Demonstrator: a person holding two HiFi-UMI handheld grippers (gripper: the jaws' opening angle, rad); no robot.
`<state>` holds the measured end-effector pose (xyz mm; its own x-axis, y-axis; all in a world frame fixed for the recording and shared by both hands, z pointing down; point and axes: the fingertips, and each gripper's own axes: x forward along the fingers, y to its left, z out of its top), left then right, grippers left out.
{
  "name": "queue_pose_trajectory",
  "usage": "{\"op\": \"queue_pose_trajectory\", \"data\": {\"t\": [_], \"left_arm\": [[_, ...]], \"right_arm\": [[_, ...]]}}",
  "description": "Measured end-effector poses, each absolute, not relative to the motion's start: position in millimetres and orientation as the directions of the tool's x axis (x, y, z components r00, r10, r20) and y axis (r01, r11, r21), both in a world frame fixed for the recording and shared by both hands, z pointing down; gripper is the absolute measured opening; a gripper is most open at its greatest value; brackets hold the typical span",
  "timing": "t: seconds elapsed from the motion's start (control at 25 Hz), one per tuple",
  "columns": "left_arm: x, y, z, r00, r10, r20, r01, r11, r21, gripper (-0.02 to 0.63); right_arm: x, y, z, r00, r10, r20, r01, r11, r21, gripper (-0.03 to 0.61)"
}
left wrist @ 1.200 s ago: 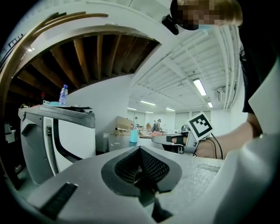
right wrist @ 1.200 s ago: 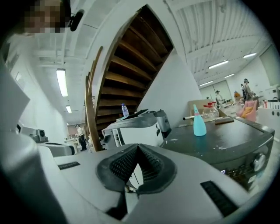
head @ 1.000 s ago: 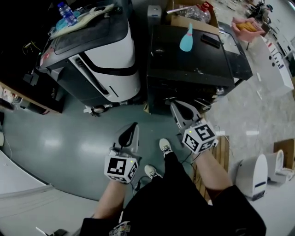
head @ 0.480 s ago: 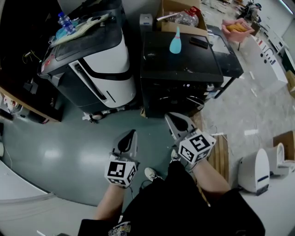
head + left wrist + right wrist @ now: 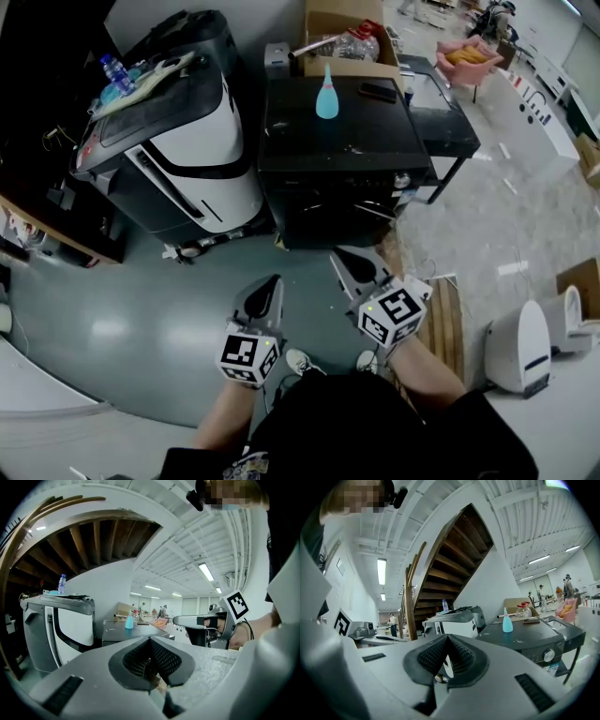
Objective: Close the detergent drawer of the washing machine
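Grey-green floor (image 5: 112,309) fills the lower left of the head view. A white machine (image 5: 197,141) stands tilted at upper left.

Low in the frame and left of centre, the left gripper (image 5: 270,281) is held out level. Its jaws are pressed together with nothing between them, as its own view confirms.

The black washer (image 5: 337,131) is at upper centre with a blue bottle (image 5: 326,94) on its lid. Its front panel is strongly foreshortened from above. The drawer belongs on that panel, but no view shows it clearly, so I cannot tell how far out it stands.

Just right of centre, the right gripper (image 5: 341,257) points toward the washer's front. Its jaws are likewise fully together and empty. In its own view the washer's knob (image 5: 549,655) shows at the right edge.

This looks like the approach step, as both grippers are well short of the washer. The next move probably calls for bringing one set of closed jaws up to the drawer's face, then pushing it straight in until it sits flush.
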<state>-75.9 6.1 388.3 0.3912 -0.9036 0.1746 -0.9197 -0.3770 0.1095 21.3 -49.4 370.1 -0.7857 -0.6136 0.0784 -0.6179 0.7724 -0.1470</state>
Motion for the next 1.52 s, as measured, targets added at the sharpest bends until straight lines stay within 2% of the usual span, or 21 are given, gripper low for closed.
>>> {"op": "queue_pose_trajectory", "data": {"t": [0.36, 0.72, 1.04, 1.52], "left_arm": [[35, 37, 398, 0.349, -0.915, 0.202, -0.936, -0.332, 0.114, 0.003], [104, 74, 399, 0.308, -0.932, 0.189, -0.950, -0.293, 0.106, 0.003], [130, 91, 410, 0.298, -0.935, 0.192, -0.953, -0.280, 0.115, 0.003], [126, 100, 400, 0.275, -0.944, 0.180, -0.960, -0.262, 0.095, 0.003]], "right_arm": [[120, -22, 369, -0.820, -0.568, 0.069, -0.572, 0.811, -0.121, -0.002], [183, 14, 371, -0.851, -0.521, 0.071, -0.526, 0.842, -0.122, -0.002], [203, 33, 382, -0.866, -0.492, 0.085, -0.500, 0.856, -0.134, -0.002], [196, 45, 382, -0.884, -0.459, 0.088, -0.467, 0.873, -0.143, -0.003]]}}
